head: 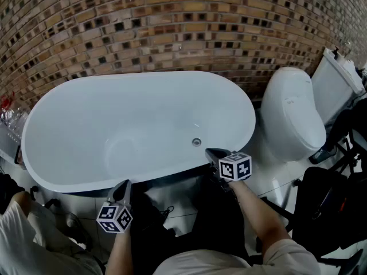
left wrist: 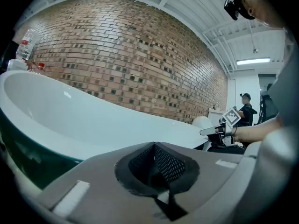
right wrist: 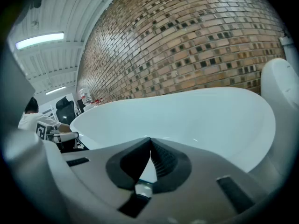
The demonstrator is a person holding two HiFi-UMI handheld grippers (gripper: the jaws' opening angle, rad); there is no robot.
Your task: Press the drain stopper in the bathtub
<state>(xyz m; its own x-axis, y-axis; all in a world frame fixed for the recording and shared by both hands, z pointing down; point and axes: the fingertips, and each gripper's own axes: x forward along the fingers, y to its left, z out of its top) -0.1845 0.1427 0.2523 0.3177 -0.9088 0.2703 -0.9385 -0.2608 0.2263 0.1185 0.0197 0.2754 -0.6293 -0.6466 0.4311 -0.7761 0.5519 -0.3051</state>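
The white oval bathtub (head: 69,107) fills the middle of the head view. Its small round metal drain stopper (head: 196,142) sits in the tub floor towards the right end. My right gripper (head: 209,151) is shut and empty, held just outside the tub's near rim, a short way in front of the stopper. My left gripper (head: 125,183) is also shut and empty, lower and to the left, below the tub's near edge. In the left gripper view the closed jaws (left wrist: 154,145) point along the tub's outer side. In the right gripper view the closed jaws (right wrist: 150,139) point over the rim (right wrist: 187,106). Neither gripper view shows the stopper.
A white toilet (head: 292,116) stands right of the tub, with black bags (head: 327,205) on the floor beside it. A brick wall (head: 172,22) runs behind the tub. Bottles (head: 8,110) stand at the far left. A person in black (left wrist: 244,110) is in the background.
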